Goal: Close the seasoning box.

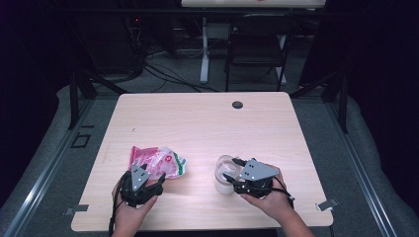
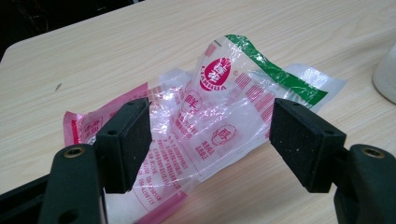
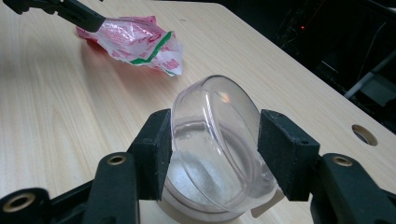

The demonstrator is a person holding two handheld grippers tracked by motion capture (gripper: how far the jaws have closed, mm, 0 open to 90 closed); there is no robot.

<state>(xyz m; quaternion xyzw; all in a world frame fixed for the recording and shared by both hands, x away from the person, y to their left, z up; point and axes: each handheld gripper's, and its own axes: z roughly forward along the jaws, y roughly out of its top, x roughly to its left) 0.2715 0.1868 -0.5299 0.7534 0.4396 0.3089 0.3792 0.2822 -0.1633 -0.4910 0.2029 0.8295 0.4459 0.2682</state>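
Note:
A crumpled clear plastic bag point(image 1: 157, 160) with red print and a green stripe lies on the wooden table point(image 1: 197, 123) at the front left. My left gripper point(image 1: 148, 173) stands open just in front of it, and in the left gripper view its two pads flank the bag point(image 2: 219, 116) without pressing it. At the front right stands a whitish round container point(image 1: 223, 174) with a clear domed lid point(image 3: 219, 140) tilted in its mouth. My right gripper point(image 3: 215, 149) is open wide around that lid, its pads close to either side. The bag point(image 3: 135, 42) lies farther off in the right gripper view.
A round cable hole point(image 1: 237, 104) sits near the table's far edge. A dark folding chair point(image 1: 257, 44) and a white desk leg stand beyond the table. The whitish container point(image 2: 385, 70) shows at the right edge of the left gripper view.

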